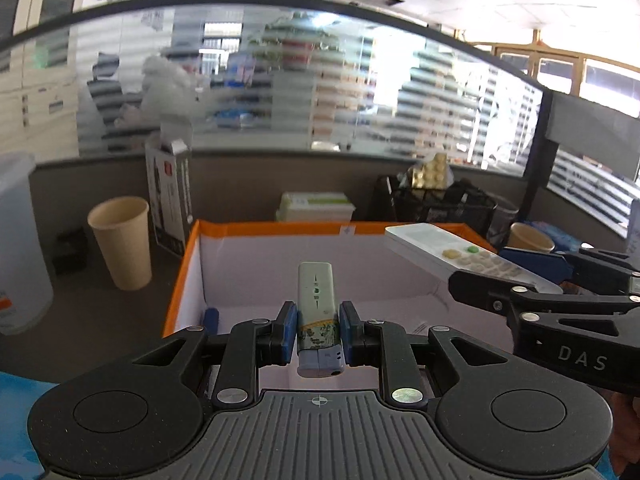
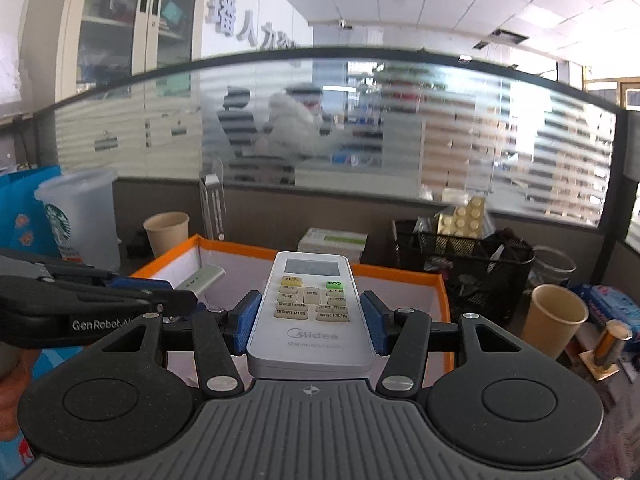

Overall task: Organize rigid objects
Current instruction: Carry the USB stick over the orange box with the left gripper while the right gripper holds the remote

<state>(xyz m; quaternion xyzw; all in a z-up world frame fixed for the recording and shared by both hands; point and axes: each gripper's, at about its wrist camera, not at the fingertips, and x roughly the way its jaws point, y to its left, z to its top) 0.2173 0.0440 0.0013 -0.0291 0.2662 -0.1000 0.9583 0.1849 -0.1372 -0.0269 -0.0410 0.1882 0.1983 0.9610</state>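
Observation:
My left gripper [image 1: 318, 326] is shut on a small grey-white remote [image 1: 316, 300] with a worn label, held over an orange-rimmed white box [image 1: 188, 256]. My right gripper [image 2: 310, 318] is shut on a white Midea air-conditioner remote [image 2: 310, 304], held above the same box [image 2: 440, 288]. In the left wrist view the Midea remote [image 1: 448, 252] and right gripper [image 1: 560, 304] come in from the right. In the right wrist view the left gripper [image 2: 120, 292] and the small remote [image 2: 204, 276] show at left. A blue item [image 1: 211, 320] lies in the box's near left corner.
Paper cups [image 1: 122, 240] [image 2: 554, 320] stand left and right of the box. A black mesh basket [image 2: 460, 264] with blister packs sits at the back right, a green-white carton [image 1: 316, 206] behind the box, a Starbucks cup [image 2: 80, 220] at left. A partition wall lies behind.

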